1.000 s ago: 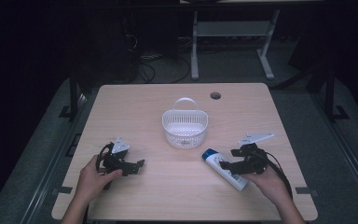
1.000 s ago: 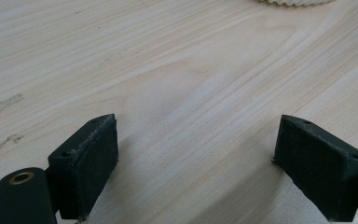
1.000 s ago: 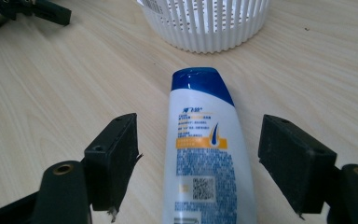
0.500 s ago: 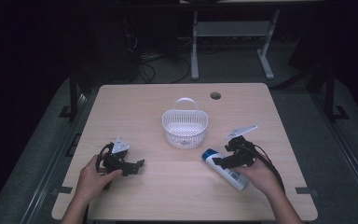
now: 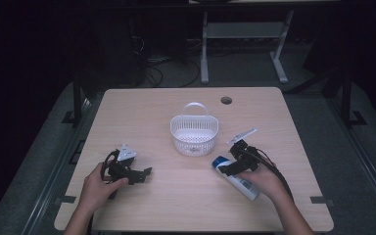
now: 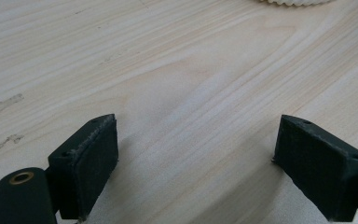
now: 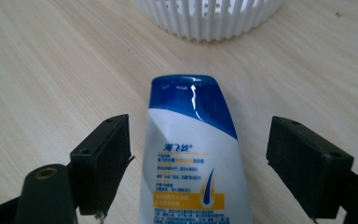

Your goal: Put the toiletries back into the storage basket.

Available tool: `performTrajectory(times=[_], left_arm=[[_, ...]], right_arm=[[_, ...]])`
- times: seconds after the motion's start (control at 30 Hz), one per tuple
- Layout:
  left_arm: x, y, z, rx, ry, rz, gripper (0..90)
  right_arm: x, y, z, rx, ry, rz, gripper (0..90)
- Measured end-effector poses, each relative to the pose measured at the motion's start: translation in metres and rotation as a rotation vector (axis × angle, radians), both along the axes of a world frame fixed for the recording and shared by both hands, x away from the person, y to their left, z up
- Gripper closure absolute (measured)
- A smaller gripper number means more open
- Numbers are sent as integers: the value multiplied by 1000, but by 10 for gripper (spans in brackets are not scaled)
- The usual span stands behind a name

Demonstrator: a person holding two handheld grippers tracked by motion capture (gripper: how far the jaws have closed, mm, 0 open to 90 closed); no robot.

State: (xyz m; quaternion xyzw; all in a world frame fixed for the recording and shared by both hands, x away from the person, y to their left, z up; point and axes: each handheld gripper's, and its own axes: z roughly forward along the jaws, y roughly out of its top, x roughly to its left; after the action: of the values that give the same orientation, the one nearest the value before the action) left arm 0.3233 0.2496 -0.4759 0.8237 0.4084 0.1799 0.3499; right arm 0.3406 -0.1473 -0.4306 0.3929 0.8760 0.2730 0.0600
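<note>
- While the shampoo bottle (image 7: 193,158) lies flat on the table (image 5: 176,196), near the white basket (image 5: 194,133), we see the right gripper (image 7: 198,154) astride it; its jaws have just been opening, and the 2 pads do not touch it.
- The left gripper (image 6: 196,154) stands wide open over bare wood, holding nothing.

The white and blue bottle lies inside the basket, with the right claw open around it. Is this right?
Not quite. The bottle lies on the table, in front of the basket, not inside it. The right claw is indeed open around it, as the right gripper view shows.
</note>
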Motion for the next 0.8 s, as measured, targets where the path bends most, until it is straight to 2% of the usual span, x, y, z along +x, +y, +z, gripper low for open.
performTrajectory(times=[0.57,0.73,0.8], left_arm=[[0,0,0,0,0,0,130],[0,0,0,1,1,-1,130],[0,0,0,1,1,-1,130]], right_arm=[[9,10,-20,-84,83,19,224],[9,12,-20,-98,76,23,239],[7,14,-20,-125,64,29,246]])
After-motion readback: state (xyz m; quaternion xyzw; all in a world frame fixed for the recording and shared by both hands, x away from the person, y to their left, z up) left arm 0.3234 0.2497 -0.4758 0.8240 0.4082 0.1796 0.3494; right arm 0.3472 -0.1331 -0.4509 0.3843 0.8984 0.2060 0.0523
